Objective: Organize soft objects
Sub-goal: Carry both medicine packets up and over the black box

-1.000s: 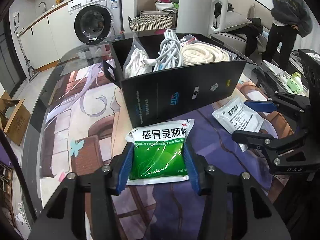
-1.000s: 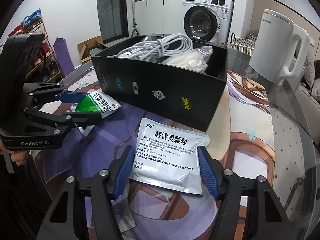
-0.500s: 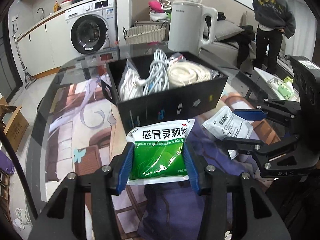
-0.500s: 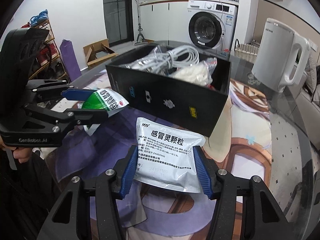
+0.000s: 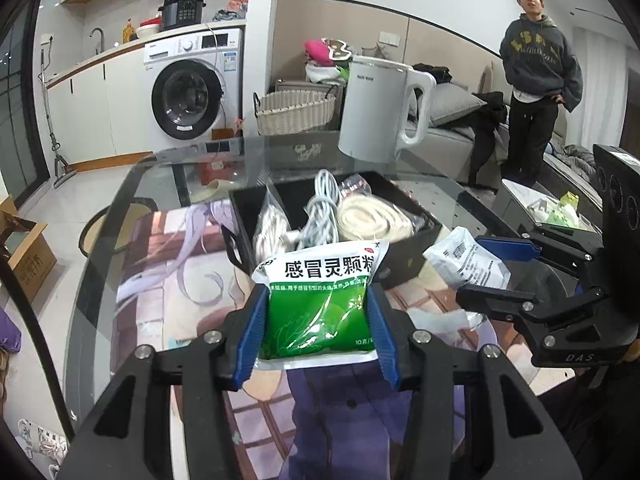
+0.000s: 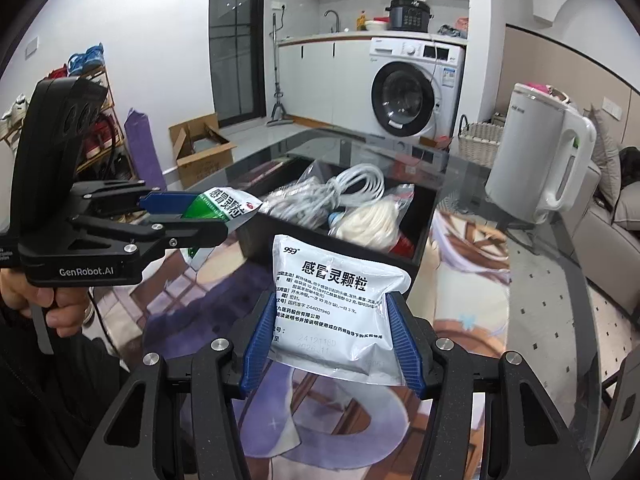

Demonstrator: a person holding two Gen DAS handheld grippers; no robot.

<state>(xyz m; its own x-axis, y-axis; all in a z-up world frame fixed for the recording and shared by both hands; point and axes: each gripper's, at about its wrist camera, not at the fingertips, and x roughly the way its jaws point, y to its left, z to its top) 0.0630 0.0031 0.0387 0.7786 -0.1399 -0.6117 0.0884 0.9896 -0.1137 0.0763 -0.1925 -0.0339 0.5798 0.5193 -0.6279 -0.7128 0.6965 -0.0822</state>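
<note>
Here, my left gripper (image 5: 316, 322) clamps the green sachet (image 5: 320, 308) and my right gripper (image 6: 332, 338) clamps the silver sachet (image 6: 336, 312), both lifted above the table (image 6: 560, 320), near the black box (image 6: 424, 220) of coiled cables (image 6: 352, 188).

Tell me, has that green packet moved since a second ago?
Yes. The green packet, clamped in the left gripper, has risen: earlier it lay on the table below the black box front wall, now it overlaps the box's open top.
</note>
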